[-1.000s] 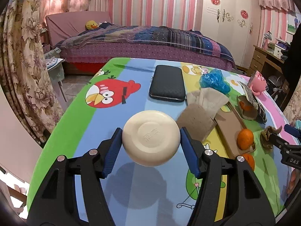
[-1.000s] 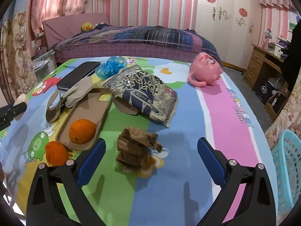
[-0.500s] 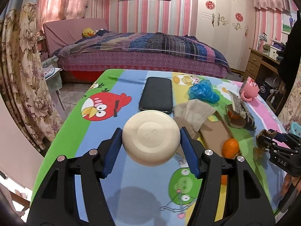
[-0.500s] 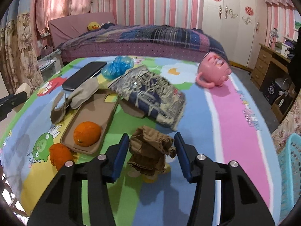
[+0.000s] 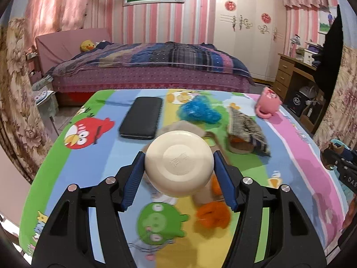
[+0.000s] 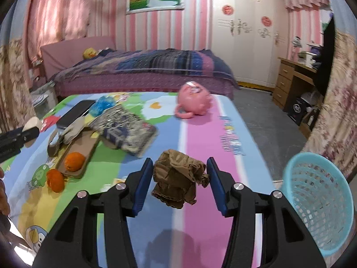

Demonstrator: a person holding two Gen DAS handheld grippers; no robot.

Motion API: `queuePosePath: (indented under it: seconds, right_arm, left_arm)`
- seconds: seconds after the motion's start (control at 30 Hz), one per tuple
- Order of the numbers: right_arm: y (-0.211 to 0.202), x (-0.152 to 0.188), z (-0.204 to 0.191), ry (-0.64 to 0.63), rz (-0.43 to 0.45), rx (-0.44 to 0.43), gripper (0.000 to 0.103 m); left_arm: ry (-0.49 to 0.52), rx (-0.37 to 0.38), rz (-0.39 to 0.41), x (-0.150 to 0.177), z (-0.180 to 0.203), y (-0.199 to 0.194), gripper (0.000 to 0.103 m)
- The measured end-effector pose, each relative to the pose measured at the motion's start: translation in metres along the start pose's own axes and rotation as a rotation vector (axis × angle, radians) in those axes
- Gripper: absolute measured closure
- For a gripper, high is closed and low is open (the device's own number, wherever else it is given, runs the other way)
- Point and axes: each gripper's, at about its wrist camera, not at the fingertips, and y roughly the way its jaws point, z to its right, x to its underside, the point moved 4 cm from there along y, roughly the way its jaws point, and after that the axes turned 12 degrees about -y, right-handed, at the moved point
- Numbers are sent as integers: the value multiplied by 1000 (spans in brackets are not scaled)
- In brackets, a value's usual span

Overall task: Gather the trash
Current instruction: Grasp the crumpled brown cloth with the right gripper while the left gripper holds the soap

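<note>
Left hand-held gripper (image 5: 178,174): pads clamped on sides of cream round lid (image 5: 178,165), held above tabletop (image 5: 93,154).
Right hand-held gripper (image 6: 179,179): roughly half open, pads pinching crumpled brown paper wad (image 6: 177,182), lifted off tabletop.
Handling, est.: wad looked light, soft, crushable; grip across its bulk, since loose flaps could slip. Lid looked stiff, smooth; hold by rim.
Bin: blue mesh basket (image 6: 319,203) sat on floor, right of tabletop, near wad.
Surface: cartoon-print cloth w/ oranges (image 6: 74,161), black case (image 5: 141,117), pink mug (image 6: 193,102).
Room: bedroom, bed (image 5: 145,67) behind.
</note>
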Motion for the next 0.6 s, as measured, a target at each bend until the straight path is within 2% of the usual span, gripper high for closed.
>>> queuePosePath:
  seconds: [0.6]
  right_arm:
    - [-32, 25, 87, 55, 22, 102, 53]
  left_arm:
    - [109, 126, 0, 15, 115, -14, 42]
